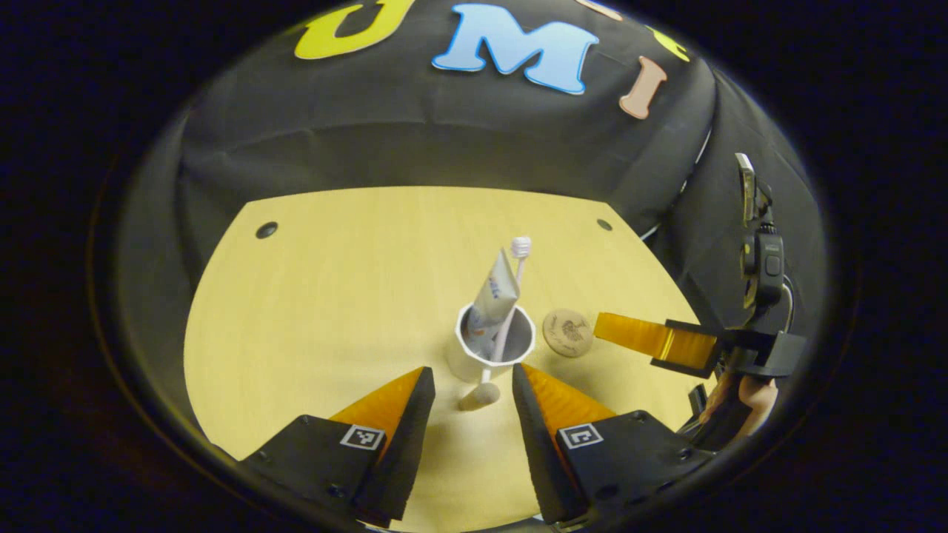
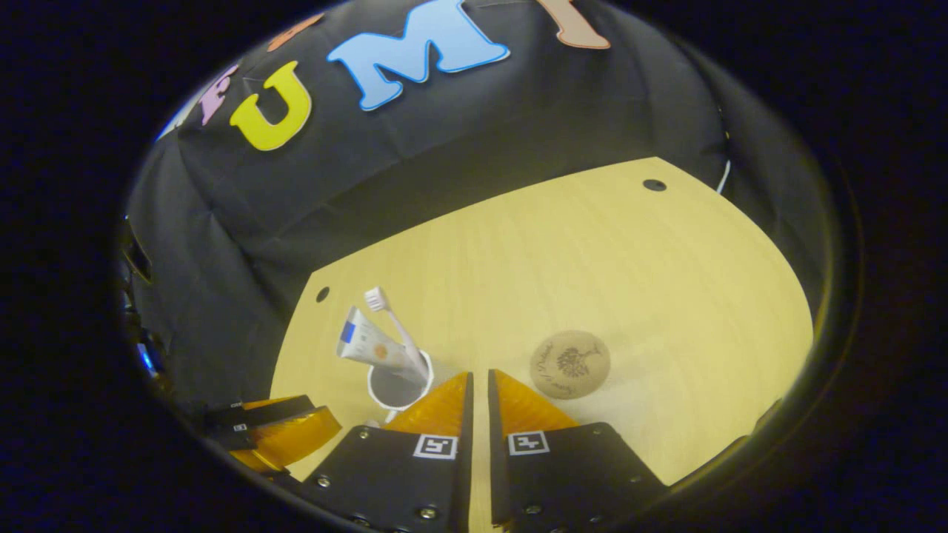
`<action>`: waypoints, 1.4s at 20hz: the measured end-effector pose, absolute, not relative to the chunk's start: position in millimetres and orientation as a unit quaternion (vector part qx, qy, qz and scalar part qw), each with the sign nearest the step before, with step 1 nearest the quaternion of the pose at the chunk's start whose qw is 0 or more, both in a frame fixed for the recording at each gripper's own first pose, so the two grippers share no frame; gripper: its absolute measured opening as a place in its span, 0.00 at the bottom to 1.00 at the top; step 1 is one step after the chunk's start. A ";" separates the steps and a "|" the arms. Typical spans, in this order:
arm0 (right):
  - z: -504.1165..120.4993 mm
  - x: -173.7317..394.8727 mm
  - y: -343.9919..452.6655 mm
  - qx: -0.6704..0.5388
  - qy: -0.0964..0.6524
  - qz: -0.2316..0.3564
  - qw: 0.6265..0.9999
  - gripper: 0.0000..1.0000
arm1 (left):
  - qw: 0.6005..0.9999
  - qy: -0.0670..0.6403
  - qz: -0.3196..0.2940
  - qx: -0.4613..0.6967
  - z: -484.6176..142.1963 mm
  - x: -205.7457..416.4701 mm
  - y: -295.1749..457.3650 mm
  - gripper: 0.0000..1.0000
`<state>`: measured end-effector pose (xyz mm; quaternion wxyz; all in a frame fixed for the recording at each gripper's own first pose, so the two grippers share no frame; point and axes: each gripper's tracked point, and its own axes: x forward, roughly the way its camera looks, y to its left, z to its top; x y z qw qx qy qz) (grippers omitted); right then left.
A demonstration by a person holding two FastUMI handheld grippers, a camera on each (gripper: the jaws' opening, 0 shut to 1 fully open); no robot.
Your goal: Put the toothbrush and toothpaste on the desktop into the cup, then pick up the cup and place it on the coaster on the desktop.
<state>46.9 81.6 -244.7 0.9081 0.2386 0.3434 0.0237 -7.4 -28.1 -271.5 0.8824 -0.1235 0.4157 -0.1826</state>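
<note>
The pale wood-grain surface (image 1: 333, 296) spread wide under both cameras, with small dark holes near its far corners and the black cloth wall behind it.

In the left gripper view, the left gripper (image 1: 466, 381) hung low over the near part of the surface, its jaws spread wide with nothing between them; the white cup (image 1: 490, 348) stood just beyond the fingertips, roughly centred on the gap. The cup had a faceted rim and a handle pointing toward the camera. The right gripper (image 1: 603, 326) reached in from the right side of that view, held by a hand (image 1: 748, 403), its tip close to the coaster (image 1: 568, 332).

In the right gripper view, the right gripper (image 2: 479, 381) had its jaws drawn to a narrow slit, holding nothing. The cup (image 2: 400, 385) sat just left of its fingers, the coaster (image 2: 570, 364) just right of them.

The toothpaste (image 1: 495, 296), a pale tube with blue and orange print, stood tilted inside the cup, its crimped end up. The white toothbrush (image 1: 516, 285) leaned beside it in the cup, bristle head topmost.

The coaster, a round wooden disc with a dark tree-like motif, lay flat on the surface beside the cup, apart from it.
</note>
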 end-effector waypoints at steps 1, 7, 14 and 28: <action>-247.8 43.9 72.8 0.247 0.345 0.014 0.905 0.11 | 0.877 0.426 -0.192 -0.112 -278.4 -9.3 -29.9 0.69; -261.2 26.9 8.9 0.295 0.340 -0.053 0.891 0.11 | 0.793 0.568 -0.218 -0.017 -318.3 -37.4 -18.4 0.69; -279.9 7.9 -44.1 0.322 0.345 -0.105 0.875 0.11 | 0.740 0.640 -0.207 0.016 -367.8 -19.6 -41.4 0.71; -303.3 -15.9 -74.9 0.348 0.370 -0.138 0.850 0.11 | 0.743 0.636 -0.206 0.032 -380.7 -15.2 -67.4 0.30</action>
